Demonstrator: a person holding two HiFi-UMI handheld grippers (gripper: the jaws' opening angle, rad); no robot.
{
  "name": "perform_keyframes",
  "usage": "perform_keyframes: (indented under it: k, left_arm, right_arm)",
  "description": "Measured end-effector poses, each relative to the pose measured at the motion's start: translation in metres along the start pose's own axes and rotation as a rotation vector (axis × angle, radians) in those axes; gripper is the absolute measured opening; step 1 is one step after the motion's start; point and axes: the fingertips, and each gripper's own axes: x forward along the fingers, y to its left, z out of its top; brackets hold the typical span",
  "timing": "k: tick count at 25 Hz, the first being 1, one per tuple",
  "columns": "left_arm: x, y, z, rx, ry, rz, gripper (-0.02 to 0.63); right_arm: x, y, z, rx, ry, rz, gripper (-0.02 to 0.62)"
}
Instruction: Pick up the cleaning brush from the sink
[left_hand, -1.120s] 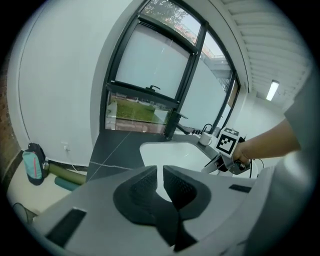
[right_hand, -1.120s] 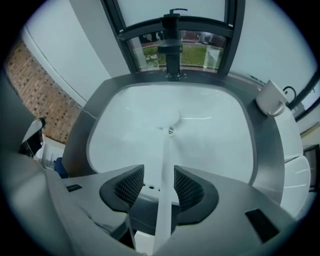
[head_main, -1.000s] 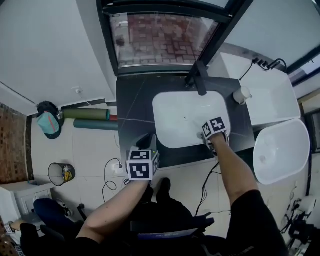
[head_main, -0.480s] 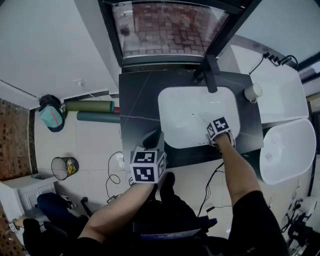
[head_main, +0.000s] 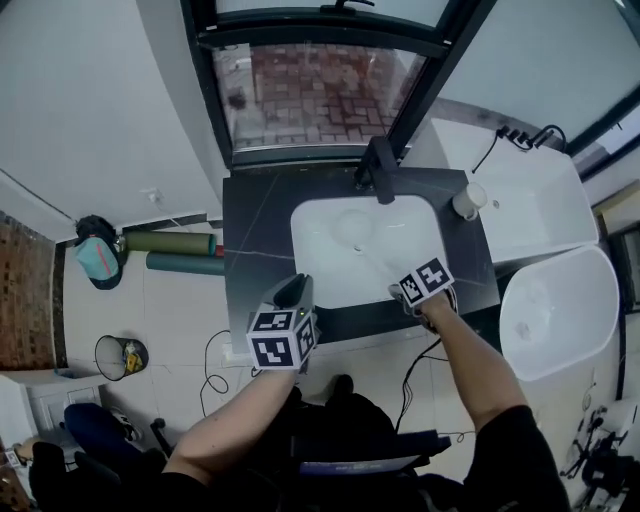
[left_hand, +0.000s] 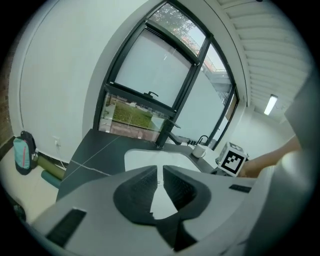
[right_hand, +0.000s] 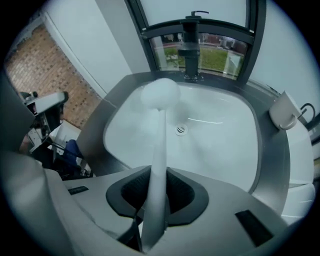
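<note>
I can read no word, number, brand or sign anywhere in my feeds. The nearest thing to a label is the black-and-white square code pattern on the faces of the left white marker cube (head_main: 280, 338) and the right white marker cube (head_main: 425, 280). These are blocky machine codes, with no letters or digits in them. The right white marker cube shows again in the left gripper view, with one such pattern turned towards the camera, and there too it spells nothing I can read.
</note>
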Motion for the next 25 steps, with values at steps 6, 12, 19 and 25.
perform_keyframes:
  k: [6,12,19,25]
  left_arm:
    - [-0.047,-0.131,-0.005,-0.005,-0.110,0.078,0.043]
    - [-0.094,-0.249,-0.060,-0.049,-0.179,0.151,0.043]
    - [-0.185,-0.300,-0.129,0.009,-0.215,0.157,0.043]
    - [-0.251,-0.323,-0.170,0.049,-0.221,0.083,0.043]
  right_arm:
    - [-0.091,0.001,-0.077,-0.112,-0.150,0.158,0.061]
    - [-0.171,-0.003,-0.152,-0.265,-0.257,0.246,0.061]
    - [-0.241,0.066,-0.236,-0.252,-0.454,0.314,0.061]
    - [-0.289,0.115,-0.304,-0.177,-0.590,0.256,0.061]
